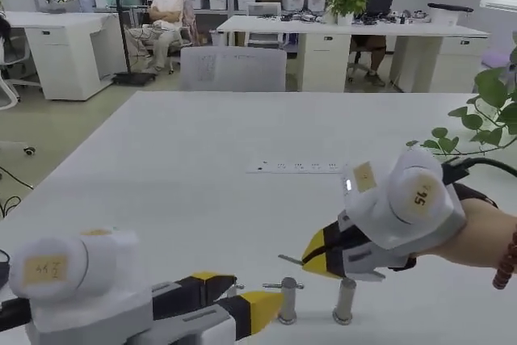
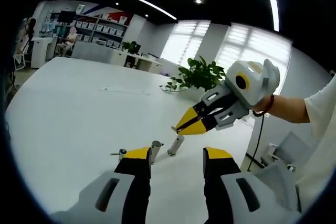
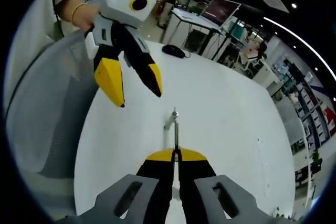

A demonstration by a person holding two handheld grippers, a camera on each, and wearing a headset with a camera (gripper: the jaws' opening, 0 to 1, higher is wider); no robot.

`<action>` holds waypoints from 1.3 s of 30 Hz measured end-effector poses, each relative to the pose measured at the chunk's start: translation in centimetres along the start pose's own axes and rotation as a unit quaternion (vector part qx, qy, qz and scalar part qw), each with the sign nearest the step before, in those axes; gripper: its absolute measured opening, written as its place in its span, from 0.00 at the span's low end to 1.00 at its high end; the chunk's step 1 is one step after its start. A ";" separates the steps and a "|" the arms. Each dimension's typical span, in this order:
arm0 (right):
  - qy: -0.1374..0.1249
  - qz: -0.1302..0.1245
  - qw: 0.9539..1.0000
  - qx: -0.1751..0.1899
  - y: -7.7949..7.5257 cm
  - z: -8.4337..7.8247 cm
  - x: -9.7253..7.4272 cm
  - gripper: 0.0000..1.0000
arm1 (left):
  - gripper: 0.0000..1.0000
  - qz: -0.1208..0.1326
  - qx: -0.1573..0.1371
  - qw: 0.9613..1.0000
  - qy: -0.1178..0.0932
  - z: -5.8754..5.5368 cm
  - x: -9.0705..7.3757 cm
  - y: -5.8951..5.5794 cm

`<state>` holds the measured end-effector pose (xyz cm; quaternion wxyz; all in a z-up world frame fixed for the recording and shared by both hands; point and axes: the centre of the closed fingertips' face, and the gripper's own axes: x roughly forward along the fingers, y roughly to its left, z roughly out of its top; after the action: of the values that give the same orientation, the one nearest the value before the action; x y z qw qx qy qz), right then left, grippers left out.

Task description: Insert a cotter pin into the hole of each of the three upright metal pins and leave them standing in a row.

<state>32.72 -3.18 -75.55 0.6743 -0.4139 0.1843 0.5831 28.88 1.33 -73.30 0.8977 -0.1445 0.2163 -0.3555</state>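
My right gripper (image 1: pixel 312 254) is shut on a thin cotter pin (image 3: pixel 176 132) that pokes out past its yellow tips (image 1: pixel 289 261). It hovers just above and between two upright metal pins. The left of these, a metal pin (image 1: pixel 287 303), carries a cotter pin (image 1: pixel 282 284) through its top. The other metal pin (image 1: pixel 345 300) stands bare. The left gripper view has a third metal pin (image 2: pixel 155 147) beside one finger, between the pin with the cotter (image 2: pixel 122 154) and the bare pin (image 2: pixel 177 145). My left gripper (image 1: pixel 242 295) is open and holds nothing, its tips close beside the row.
A white workbench (image 1: pixel 210 159) carries a built-in socket strip (image 1: pixel 297 167) at its middle. A potted plant (image 1: pixel 485 119) leans in at the right edge. Beyond the far edge stand a chair (image 1: pixel 233 69), desks, shelves and a seated person.
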 end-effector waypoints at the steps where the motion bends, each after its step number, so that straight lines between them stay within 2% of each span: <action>1: -0.002 0.001 1.000 -0.001 0.2 0.2 0.0 0.03 | 0.36 -0.001 -0.002 1.000 0.002 -0.1 0.0 -0.1; 5: -0.007 0.007 1.000 -0.005 1.0 0.6 0.1 0.03 | 0.31 -0.006 -0.010 1.000 0.008 -0.4 0.2 -0.3; 12: -0.015 0.014 1.000 -0.018 2.3 1.4 0.0 0.03 | 0.24 -0.013 -0.040 0.999 0.011 -0.6 0.6 -0.6; 18: -0.017 0.022 0.999 -0.029 3.4 1.8 0.0 0.03 | 0.17 -0.014 -0.063 0.998 0.023 -1.1 0.7 -0.7; 23: -0.019 0.030 0.999 -0.041 4.2 2.1 0.0 0.03 | 0.14 -0.021 -0.075 0.997 0.027 -1.3 0.8 -1.0; 34: -0.021 0.036 0.998 -0.053 5.0 2.4 -0.1 0.03 | 0.05 -0.033 -0.095 0.994 0.036 -1.6 1.1 -1.7; 39: -0.019 0.036 0.998 -0.054 5.2 2.3 -0.1 0.03 | 0.04 -0.034 -0.099 0.994 0.043 -1.9 1.2 -1.7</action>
<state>27.30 -1.54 -75.86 0.6328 -0.4312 0.1548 0.6242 27.73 -0.98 -74.61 0.8564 -0.2240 0.2839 -0.3684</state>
